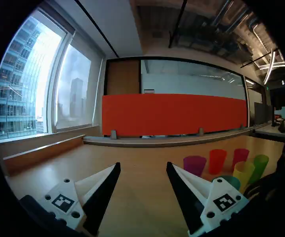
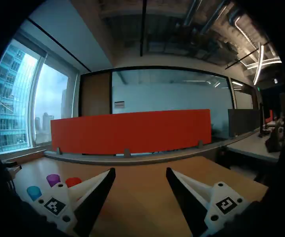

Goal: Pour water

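Both views face the orange partition [image 1: 174,114], seemingly low.

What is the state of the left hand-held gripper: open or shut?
Open. In the left gripper view, the left hand-held gripper shows a wide gap between its fingertips, holding nothing.

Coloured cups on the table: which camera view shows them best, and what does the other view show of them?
The left gripper view: six coloured cups stand large and clustered on the right of the table. In the right gripper view three appear, small, low on the left, partly hidden.
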`<state>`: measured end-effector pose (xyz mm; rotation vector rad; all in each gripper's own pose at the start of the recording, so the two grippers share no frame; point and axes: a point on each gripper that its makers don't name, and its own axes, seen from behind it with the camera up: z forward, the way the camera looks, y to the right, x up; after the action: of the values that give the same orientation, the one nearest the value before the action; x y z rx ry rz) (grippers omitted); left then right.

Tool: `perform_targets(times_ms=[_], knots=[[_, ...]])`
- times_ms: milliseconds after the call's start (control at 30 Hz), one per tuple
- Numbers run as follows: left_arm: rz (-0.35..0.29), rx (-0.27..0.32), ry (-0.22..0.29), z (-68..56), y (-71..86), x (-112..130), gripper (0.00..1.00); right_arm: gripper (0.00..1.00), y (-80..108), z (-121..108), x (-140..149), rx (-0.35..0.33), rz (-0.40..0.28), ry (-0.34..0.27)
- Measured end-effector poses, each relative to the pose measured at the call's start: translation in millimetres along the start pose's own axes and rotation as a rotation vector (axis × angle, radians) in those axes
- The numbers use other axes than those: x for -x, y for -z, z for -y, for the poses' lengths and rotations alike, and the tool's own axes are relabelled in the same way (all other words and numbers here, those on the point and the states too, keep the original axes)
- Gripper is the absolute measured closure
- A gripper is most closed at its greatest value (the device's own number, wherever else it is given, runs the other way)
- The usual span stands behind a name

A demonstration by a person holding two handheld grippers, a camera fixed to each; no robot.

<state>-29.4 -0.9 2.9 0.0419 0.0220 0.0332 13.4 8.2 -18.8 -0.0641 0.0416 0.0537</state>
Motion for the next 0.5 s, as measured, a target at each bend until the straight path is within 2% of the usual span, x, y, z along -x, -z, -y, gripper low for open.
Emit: perform_targets(times_ms=[500], knots=[[0.012,0.013,0.002,-3.3,-2.3,4.6,0.14,0.01,-1.1,1.8,0.4,-0.011,0.001,0.002]])
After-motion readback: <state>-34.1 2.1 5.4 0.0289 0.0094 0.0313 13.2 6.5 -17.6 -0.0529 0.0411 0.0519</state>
